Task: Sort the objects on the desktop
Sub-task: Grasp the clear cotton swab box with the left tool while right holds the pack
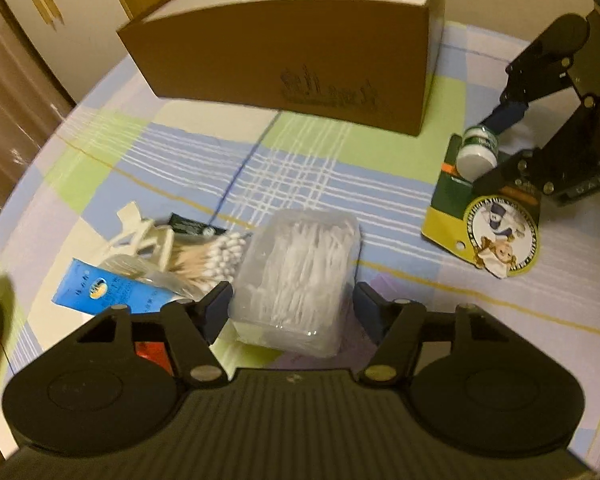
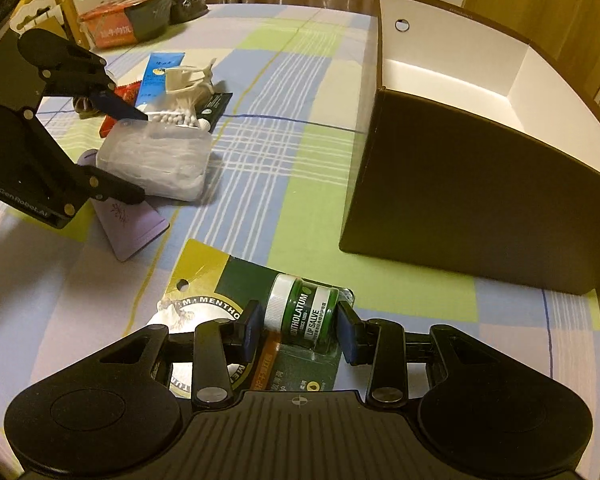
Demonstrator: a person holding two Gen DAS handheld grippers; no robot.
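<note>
The left gripper (image 1: 292, 304) has its jaws spread on either side of a clear plastic box (image 1: 300, 276) of white picks; the left pad looks to touch the box wall, while the right pad stands just clear, so nothing is clamped. That box lies on the checked tablecloth (image 1: 340, 176), well in front of the brown cardboard box (image 1: 284, 68). Just left of the clear box lies a heap: cotton swabs (image 1: 216, 256), a white hair clip (image 1: 140, 236) and a blue tube (image 1: 108, 288).

The right gripper (image 2: 300, 326) straddles a green lip salve jar (image 2: 300, 312) lying on its printed card (image 2: 204, 276), near the cardboard box's front corner. Both pads sit at the jar's sides; whether they press it I cannot tell. A purple card (image 2: 132, 220) lies partly under the clear box.
</note>
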